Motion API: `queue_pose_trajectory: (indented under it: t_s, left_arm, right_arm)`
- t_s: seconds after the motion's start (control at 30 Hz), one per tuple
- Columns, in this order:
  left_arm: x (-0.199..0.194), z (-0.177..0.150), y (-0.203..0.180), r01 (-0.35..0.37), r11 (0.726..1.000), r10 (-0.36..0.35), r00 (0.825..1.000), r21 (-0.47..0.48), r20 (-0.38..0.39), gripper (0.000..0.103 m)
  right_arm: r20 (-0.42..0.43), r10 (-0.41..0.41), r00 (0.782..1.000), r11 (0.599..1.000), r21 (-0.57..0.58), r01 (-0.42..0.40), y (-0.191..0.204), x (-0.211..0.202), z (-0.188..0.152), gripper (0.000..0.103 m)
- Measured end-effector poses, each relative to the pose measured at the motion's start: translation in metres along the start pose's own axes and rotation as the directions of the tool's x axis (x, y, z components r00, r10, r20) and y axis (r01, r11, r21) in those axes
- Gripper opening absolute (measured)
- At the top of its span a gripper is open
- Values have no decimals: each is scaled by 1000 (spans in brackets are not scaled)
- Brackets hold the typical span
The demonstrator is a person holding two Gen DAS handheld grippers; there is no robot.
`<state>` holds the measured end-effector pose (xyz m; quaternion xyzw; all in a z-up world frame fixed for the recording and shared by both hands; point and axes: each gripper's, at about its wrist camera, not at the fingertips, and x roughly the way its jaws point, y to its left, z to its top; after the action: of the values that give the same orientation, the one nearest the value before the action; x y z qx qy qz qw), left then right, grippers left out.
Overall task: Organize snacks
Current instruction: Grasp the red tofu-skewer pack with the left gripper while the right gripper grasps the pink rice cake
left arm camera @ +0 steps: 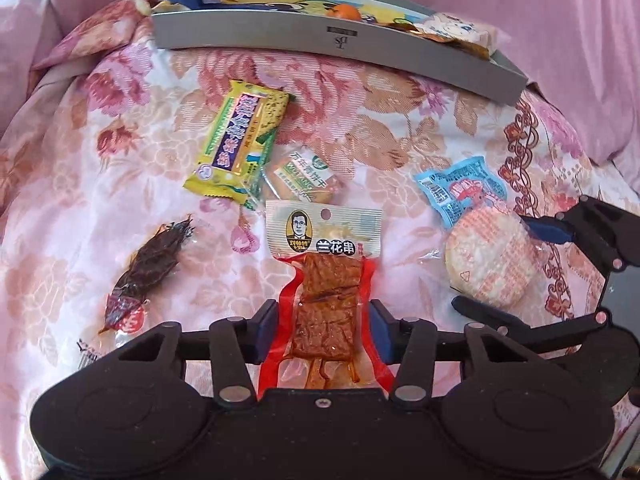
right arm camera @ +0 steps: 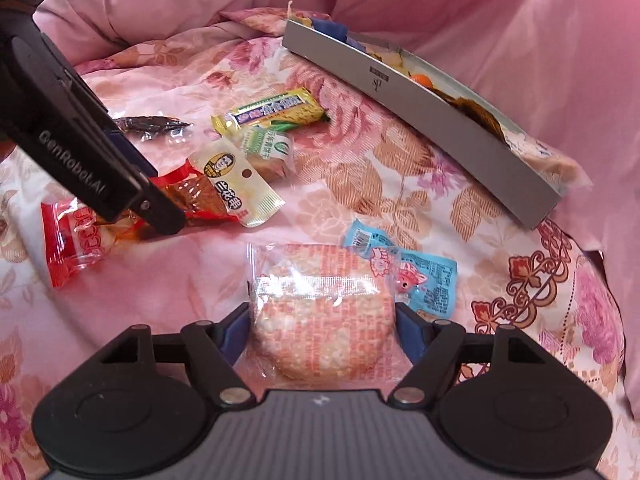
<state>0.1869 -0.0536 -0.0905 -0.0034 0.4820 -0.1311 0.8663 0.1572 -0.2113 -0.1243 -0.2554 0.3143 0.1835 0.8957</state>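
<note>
1. Snacks lie loose on a floral bed cover [left arm camera: 400, 92], with the grey box [left arm camera: 320, 38] at twelve o'clock already holding several packets.
2. In the left wrist view, the left gripper [left arm camera: 322, 330] straddles the dried tofu packet [left arm camera: 324, 280] at six o'clock; its blue pads sit at the red film edges. I cannot tell whether they press it. The film looks slick, so a grip on the edges alone could let the packet slide out on the lift.
3. In the right wrist view, the right gripper [right arm camera: 322, 330] brackets the round rice cracker [right arm camera: 320, 332] at six o'clock, with its jaws wide and the pads at the wrapper's sides. Firm contact is not clear. Squeezing hard could crush the brittle cracker.
4. A blue packet [right arm camera: 404, 276] at two o'clock of the cracker touches its wrapper and could be dragged along.
5. Both grippers work near each other, so they could collide on the way to the box.
6. The quilt is soft, so pushing down could bury a packet and spoil the grasp.
</note>
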Motion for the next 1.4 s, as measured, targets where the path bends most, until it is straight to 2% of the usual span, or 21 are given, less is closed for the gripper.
queue_pose_trajectory:
  t_s: [0.2,0.5,0.63,0.8,0.9,1.0,1.1,1.4]
  left_arm:
    - [-5,-4,12,23,996,-21,1000,-82,18,48]
    - [-13,-9,11,25,993,-16,997,-118,78,47]
    - [-8,-12,5,-8,997,12,999,-81,52,48]
    - [-2,-12,0,-6,999,7,1000,-33,16,63]
    - [3,-13,-8,-22,1000,23,1000,18,-15,69]
    - [7,-16,-16,-43,995,45,999,89,-23,70]
    - [8,-17,-16,-47,994,49,999,99,-19,68]
    - [-6,-12,-2,-24,999,25,999,-22,28,47]
  right_arm:
    - [2,8,1000,1000,-13,-8,2,2,-1,77]
    - [64,-14,998,999,-46,17,8,-4,1,77]
    - [82,-13,997,998,-57,18,10,-7,2,77]
    - [69,-21,997,996,-80,26,13,-5,2,77]
    - [57,-31,998,995,-90,36,12,-2,2,77]
    - [50,-41,998,995,-87,45,9,-1,2,77]
    - [52,-45,998,996,-75,49,6,-2,1,77]
    - [64,-48,997,995,-86,53,9,-3,1,77]
